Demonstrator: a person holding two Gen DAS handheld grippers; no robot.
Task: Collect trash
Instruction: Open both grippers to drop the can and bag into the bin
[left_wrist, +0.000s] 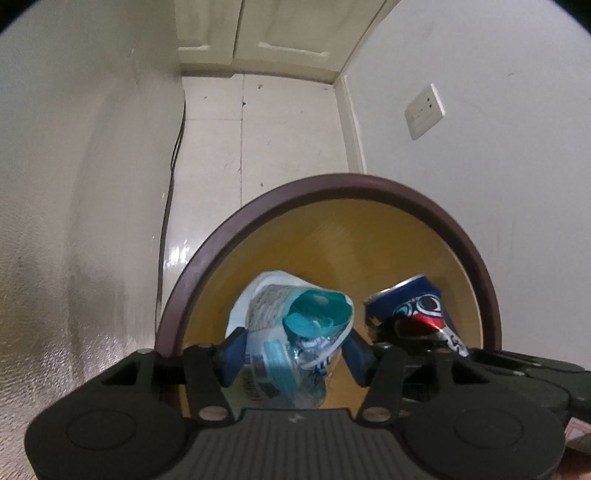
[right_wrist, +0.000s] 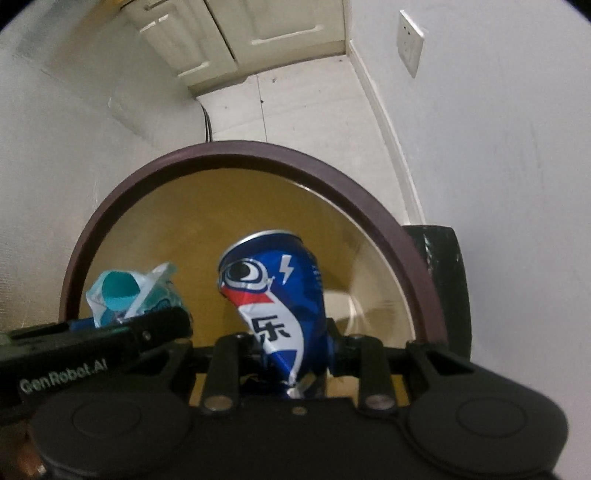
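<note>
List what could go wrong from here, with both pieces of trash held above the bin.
1. The crushed can sits tilted in the right hand-held gripper; on release it may tumble sideways and clip the bin rim.
2. The crumpled wrapper in the left hand-held gripper is light and could cling to a blue finger.
3. Both grippers crowd together over the opening and could bump.

White cabinet doors, a wall socket and black cable border the tiled floor.
</note>
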